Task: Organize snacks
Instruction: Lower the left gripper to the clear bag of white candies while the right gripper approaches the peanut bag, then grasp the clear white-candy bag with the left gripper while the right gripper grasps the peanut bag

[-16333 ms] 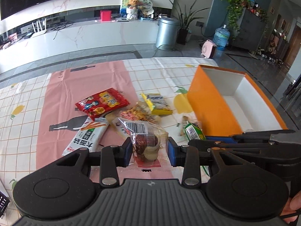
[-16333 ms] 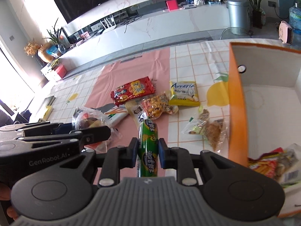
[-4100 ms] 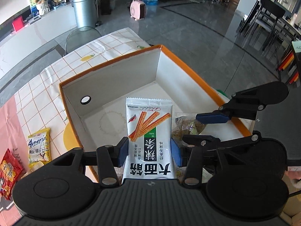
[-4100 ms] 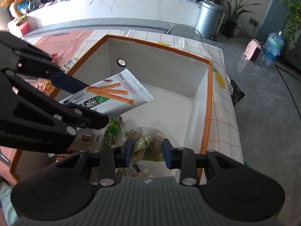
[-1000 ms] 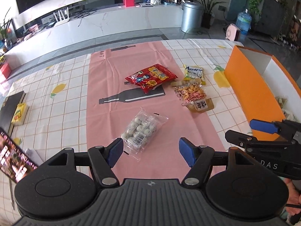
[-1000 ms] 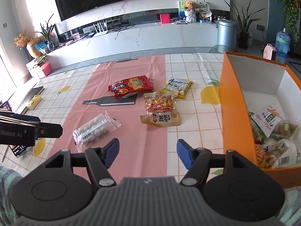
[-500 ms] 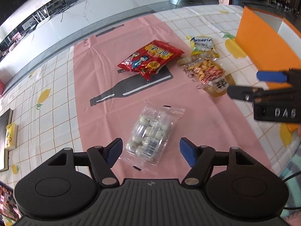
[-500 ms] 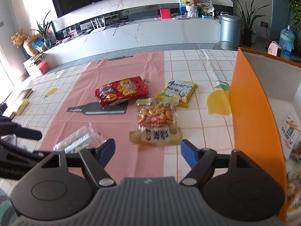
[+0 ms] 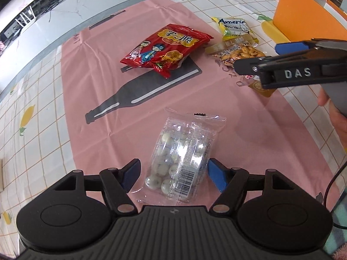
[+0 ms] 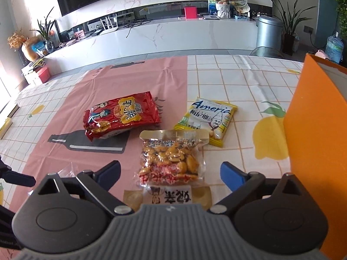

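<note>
A clear bag of white candy balls lies on the pink cloth, between the spread jaws of my left gripper, which are still opening; the pads do not press on it. A clear bag of peanuts lies between the jaws of my right gripper, also still opening, with gaps on both sides. My right gripper shows at the right of the left wrist view, over the peanut bag. A red snack bag and a yellow packet lie farther back.
The orange box stands at the right edge of the table. A checked tablecloth with lemon prints covers the table. A hand holds the right gripper's handle. Beyond the table stand a white TV bench and a bin.
Both grippers have come down and closer to the table, and their jaws have spread wider. The candy bag now lies between the left jaws, the peanut bag between the right.
</note>
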A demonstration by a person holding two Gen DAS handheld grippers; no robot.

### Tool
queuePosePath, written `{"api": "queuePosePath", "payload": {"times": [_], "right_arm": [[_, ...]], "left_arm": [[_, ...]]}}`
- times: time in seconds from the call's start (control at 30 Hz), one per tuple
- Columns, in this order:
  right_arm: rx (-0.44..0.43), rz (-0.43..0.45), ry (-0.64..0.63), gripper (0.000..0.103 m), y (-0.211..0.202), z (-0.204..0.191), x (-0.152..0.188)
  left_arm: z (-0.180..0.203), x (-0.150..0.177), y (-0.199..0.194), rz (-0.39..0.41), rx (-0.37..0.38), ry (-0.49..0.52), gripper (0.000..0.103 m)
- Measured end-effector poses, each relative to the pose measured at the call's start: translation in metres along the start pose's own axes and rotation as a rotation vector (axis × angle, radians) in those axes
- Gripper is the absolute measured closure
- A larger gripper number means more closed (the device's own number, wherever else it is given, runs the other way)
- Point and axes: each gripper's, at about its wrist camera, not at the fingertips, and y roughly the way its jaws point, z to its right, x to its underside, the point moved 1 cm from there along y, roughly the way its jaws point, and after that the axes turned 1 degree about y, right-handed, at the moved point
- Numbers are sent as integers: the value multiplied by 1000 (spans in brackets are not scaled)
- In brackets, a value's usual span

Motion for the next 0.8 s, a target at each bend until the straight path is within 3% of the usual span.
{"api": "queuePosePath", "payload": {"times": [0.23,0.4,0.47,0.8], "right_arm": [[-4,10,-44,6,12,-9,2],[12,12,-60,20,17,-9,5],[7,8,-40,21,18,-7,6],[10,18,-25,27,12,-5,11]], "left_arm": [[-1,-5,9,15,41,2,17],[-3,-6,10,33,51,-50,17],[-2,-6,10,37,45,-65,17],[-2,-9,10,30,4,-251,27]]}}
